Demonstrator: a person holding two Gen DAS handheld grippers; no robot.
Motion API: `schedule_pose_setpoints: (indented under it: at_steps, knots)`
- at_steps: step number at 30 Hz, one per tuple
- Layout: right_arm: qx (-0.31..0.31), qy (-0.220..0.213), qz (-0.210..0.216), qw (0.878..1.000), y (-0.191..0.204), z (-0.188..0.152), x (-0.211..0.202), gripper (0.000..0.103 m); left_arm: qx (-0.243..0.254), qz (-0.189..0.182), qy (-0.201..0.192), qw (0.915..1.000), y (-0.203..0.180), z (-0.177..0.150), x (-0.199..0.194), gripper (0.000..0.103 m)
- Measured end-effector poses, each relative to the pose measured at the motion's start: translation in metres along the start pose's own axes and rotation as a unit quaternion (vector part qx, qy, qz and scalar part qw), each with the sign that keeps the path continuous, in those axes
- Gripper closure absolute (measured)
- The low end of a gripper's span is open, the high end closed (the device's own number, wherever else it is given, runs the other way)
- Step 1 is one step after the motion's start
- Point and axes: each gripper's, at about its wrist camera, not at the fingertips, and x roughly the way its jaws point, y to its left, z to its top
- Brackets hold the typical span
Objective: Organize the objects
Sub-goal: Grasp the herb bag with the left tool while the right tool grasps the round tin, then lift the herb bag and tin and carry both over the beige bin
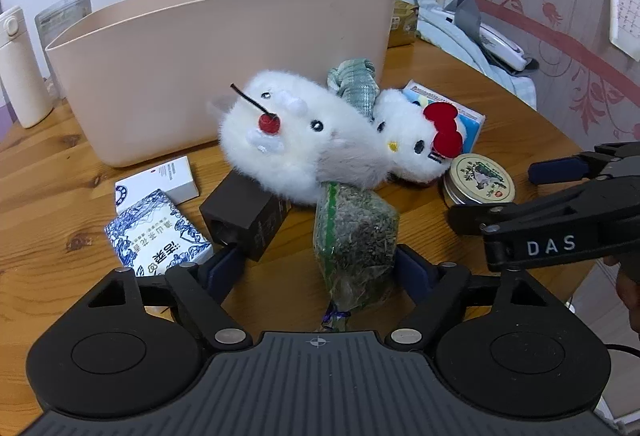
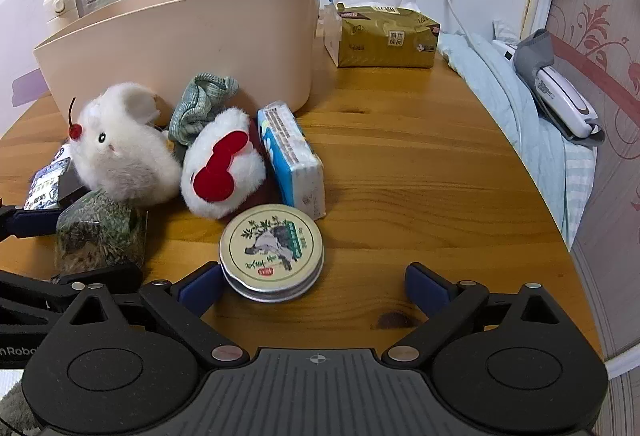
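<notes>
A beige plastic bin point(image 1: 224, 47) point(image 2: 180, 35) stands at the back of the wooden table point(image 2: 420, 163). In front of it lie a white furry plush point(image 1: 280, 139) point(image 2: 120, 151), a white cat plush with a red bow point(image 1: 416, 135) point(image 2: 222, 167), a green cloth point(image 1: 354, 81) point(image 2: 200, 101), a blue tissue pack point(image 1: 460, 115) point(image 2: 294, 155), a round tin point(image 1: 480, 179) point(image 2: 272, 250), a clear bag of dried herbs point(image 1: 354, 240) point(image 2: 100, 232), a dark box point(image 1: 244, 215) and two small cartons point(image 1: 156, 232). My left gripper point(image 1: 320, 268) is open around the herb bag. My right gripper point(image 2: 316, 284) is open, its left finger touching the tin.
A gold tissue box point(image 2: 384, 31) stands right of the bin. A white bottle point(image 1: 20, 67) stands at the left. Blue bedding point(image 2: 528, 123) with a white device point(image 2: 560, 95) lies past the table's right edge. The right part of the table is bare wood.
</notes>
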Motion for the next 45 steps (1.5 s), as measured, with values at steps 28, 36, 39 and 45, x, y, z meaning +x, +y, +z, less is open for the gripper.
schedule_pose_setpoints:
  at_steps: [28,36,39,45]
  knots:
    - [0.023,-0.017,-0.002,1.000,0.002,0.001,-0.009,0.051,-0.031,-0.007,-0.022,0.9993,0.023,-0.012,-0.020,0.072]
    - [0.029,-0.017,0.001,0.999,0.006,-0.004,-0.017,0.051,-0.031,-0.010,-0.029,0.9990,0.026,-0.016,-0.034,0.072]
    - [0.028,-0.022,-0.001,0.999,0.007,-0.005,-0.021,0.051,-0.029,-0.010,-0.040,0.9987,0.028,-0.016,-0.042,0.072]
    - [0.024,-0.035,-0.004,0.999,0.011,-0.004,-0.033,0.051,-0.035,0.004,-0.062,0.9974,0.033,-0.015,-0.058,0.072]
